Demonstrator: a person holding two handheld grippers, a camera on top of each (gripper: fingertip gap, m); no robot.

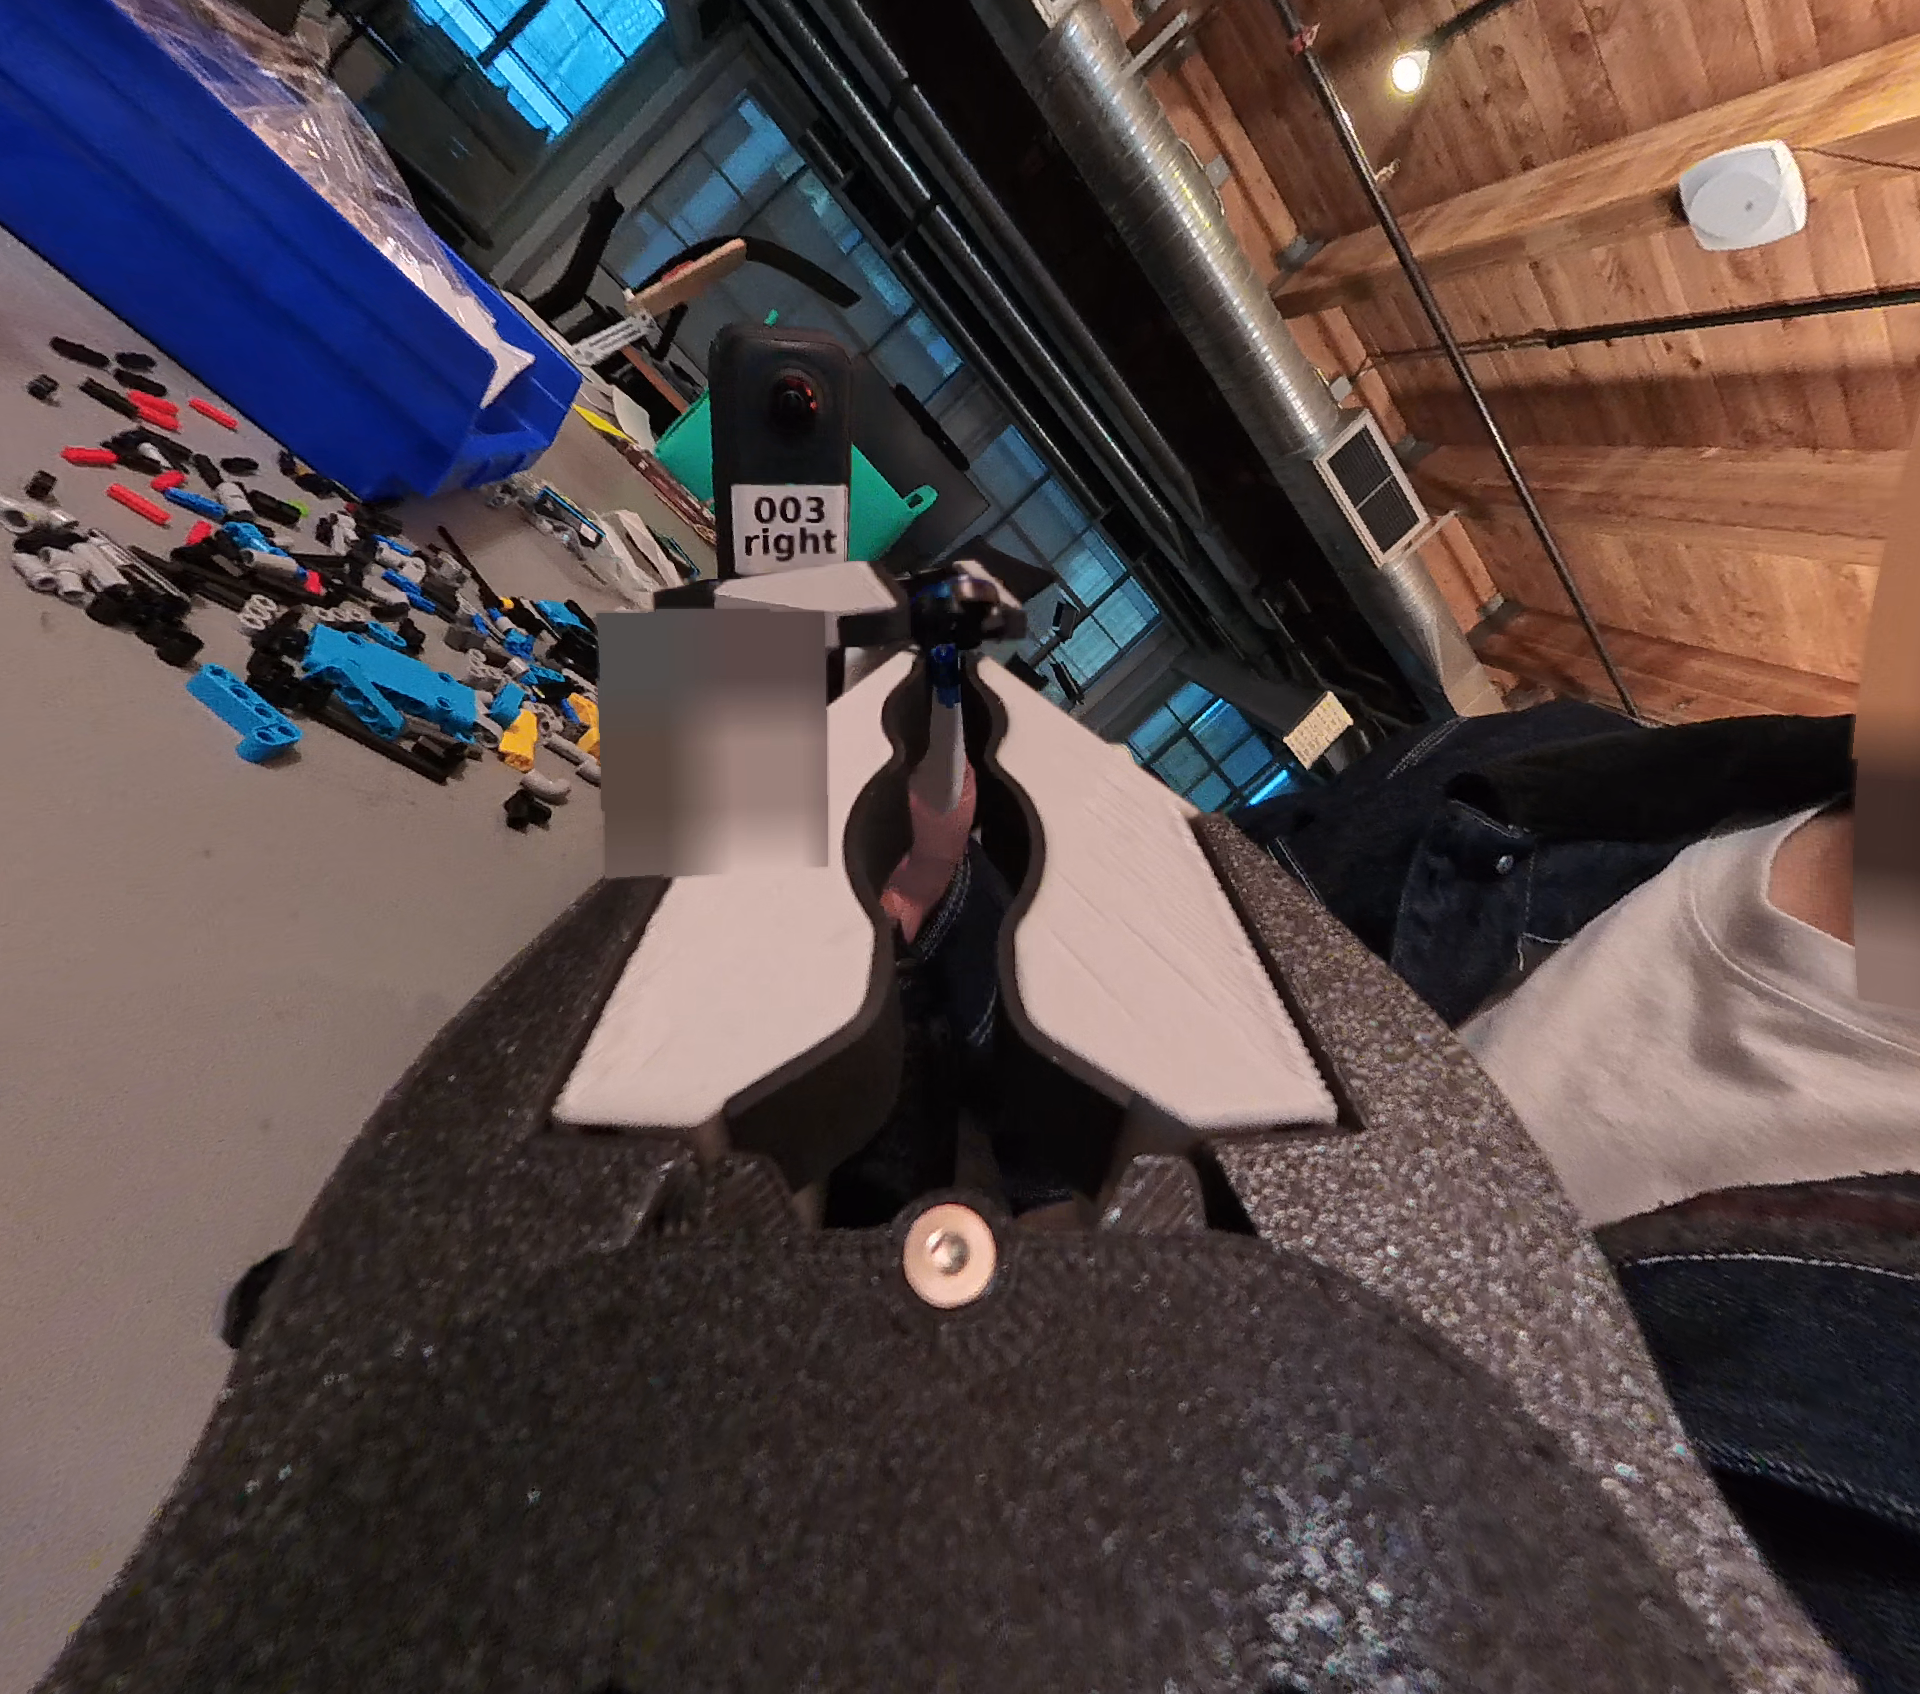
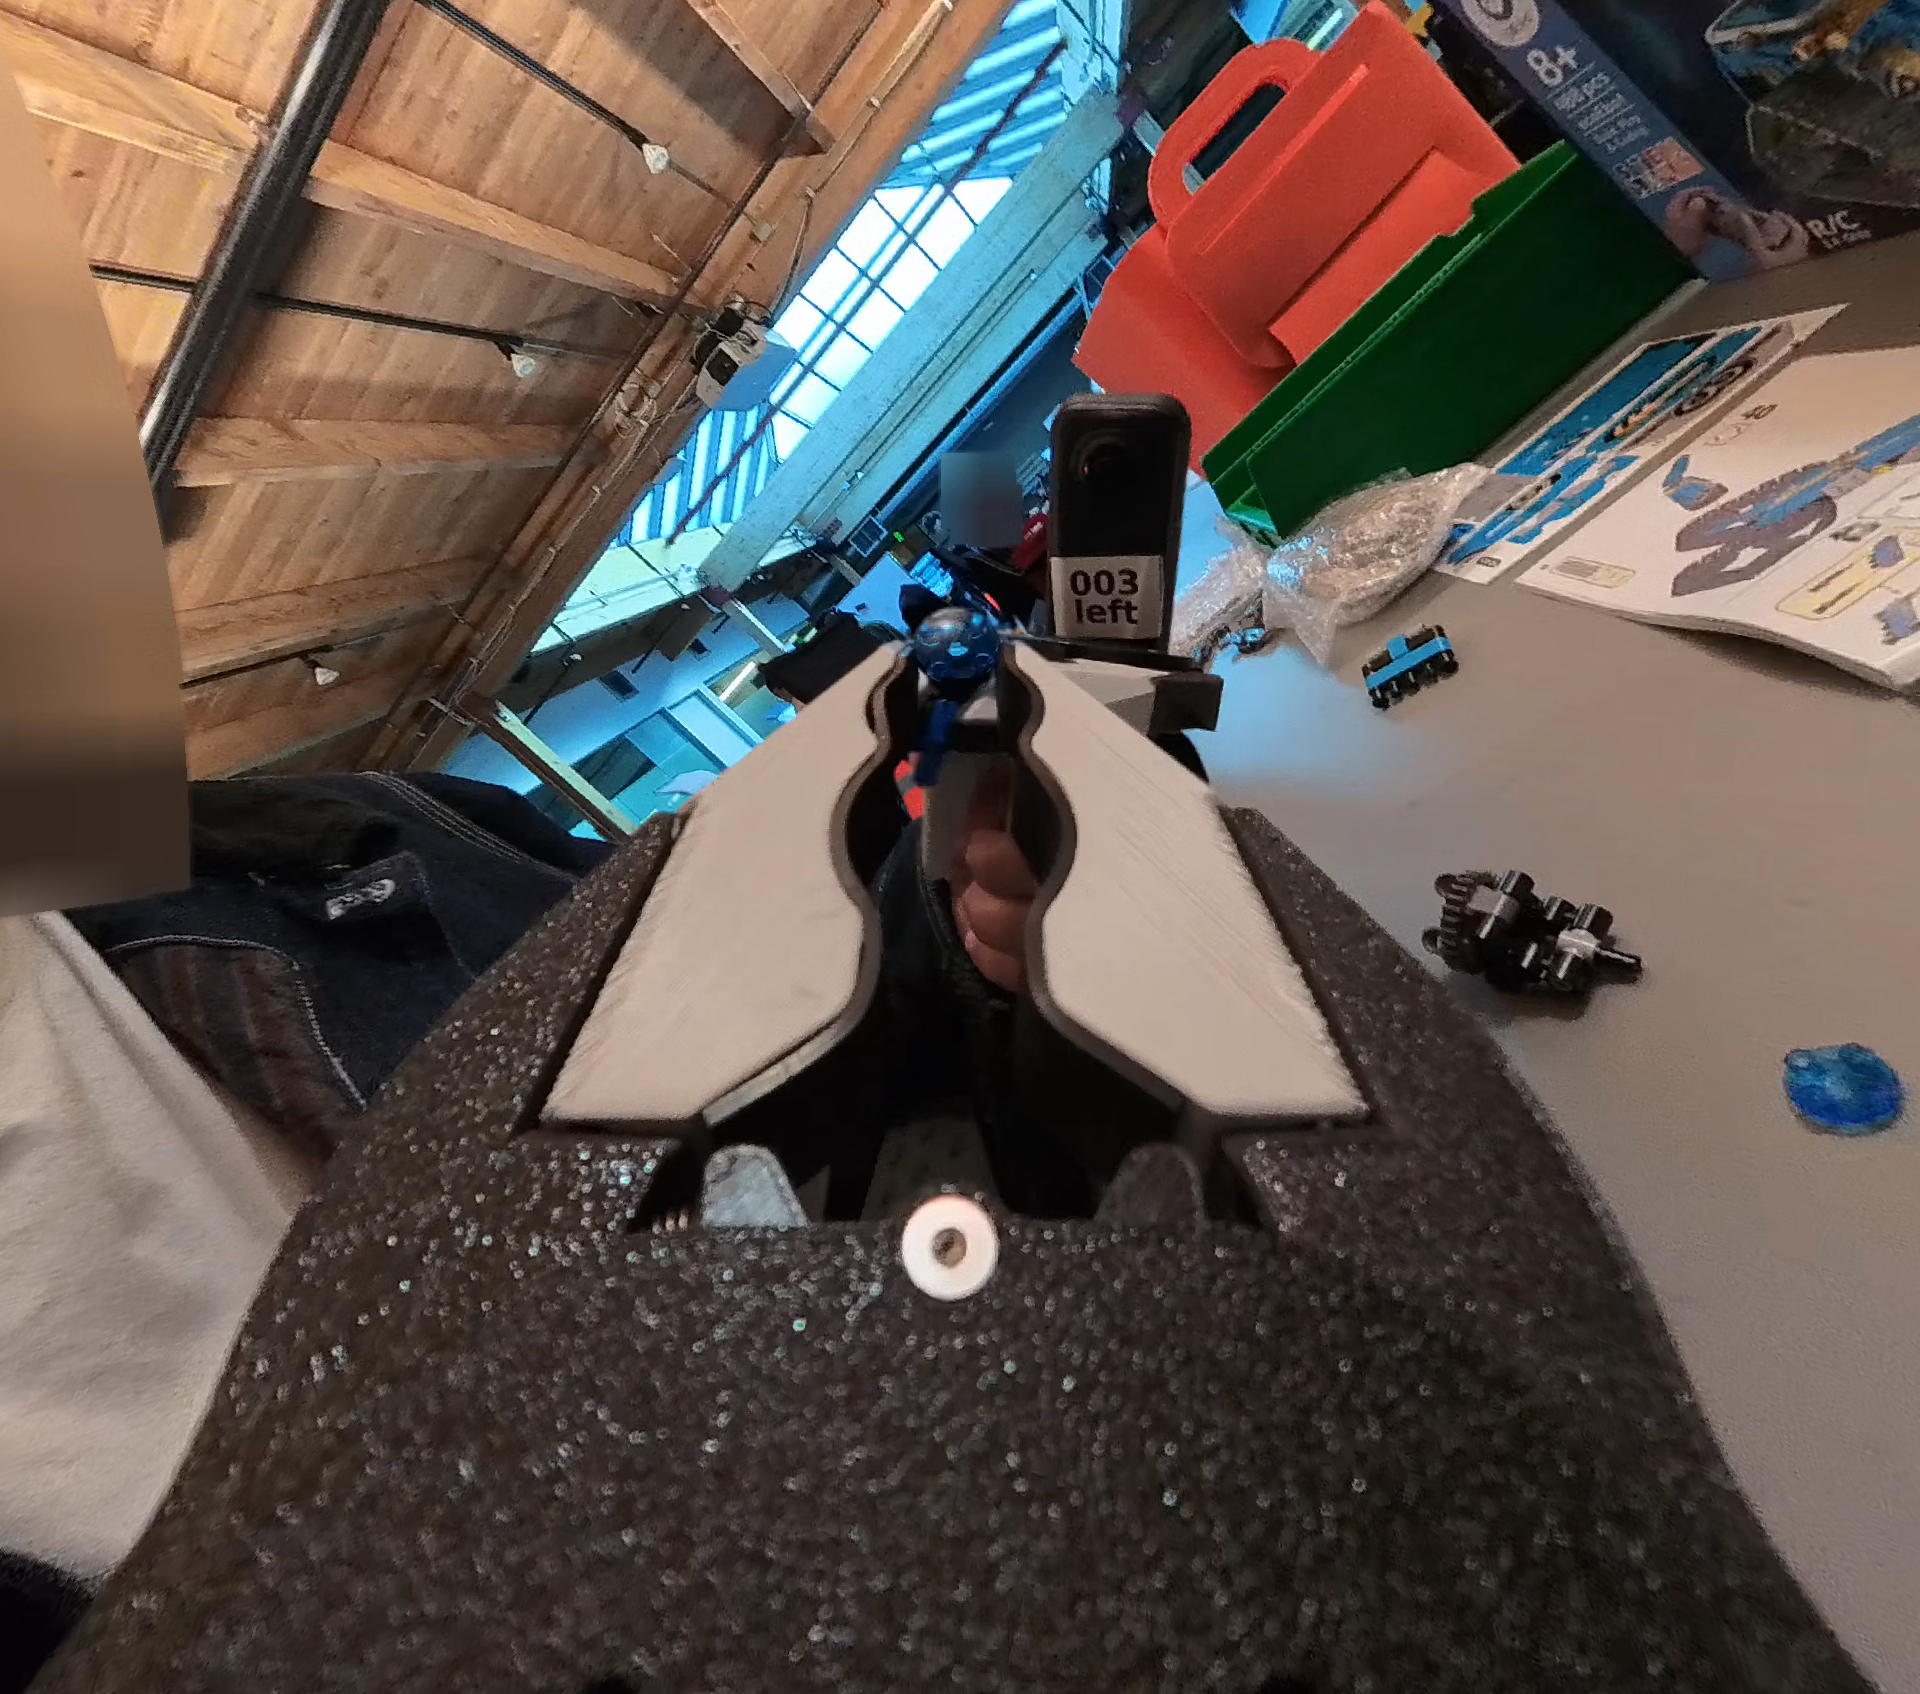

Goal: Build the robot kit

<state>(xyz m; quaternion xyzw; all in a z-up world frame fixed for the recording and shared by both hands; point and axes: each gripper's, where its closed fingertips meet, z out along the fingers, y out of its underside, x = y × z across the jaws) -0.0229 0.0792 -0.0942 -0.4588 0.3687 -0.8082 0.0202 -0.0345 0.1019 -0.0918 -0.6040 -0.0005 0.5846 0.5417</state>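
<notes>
Both units raised off the grey bench (image 2: 1558,813), tips facing each other. Right hand-held gripper (image 2: 956,657): fingers nearly closed, pinching a small translucent blue round piece on a blue pin (image 2: 951,647). Left hand-held gripper (image 1: 940,636): fingers nearly closed on a small black-and-blue brick assembly (image 1: 951,605). Loose black, blue and red bricks (image 1: 312,605) scattered on bench beside a blue plastic bin (image 1: 208,221).
</notes>
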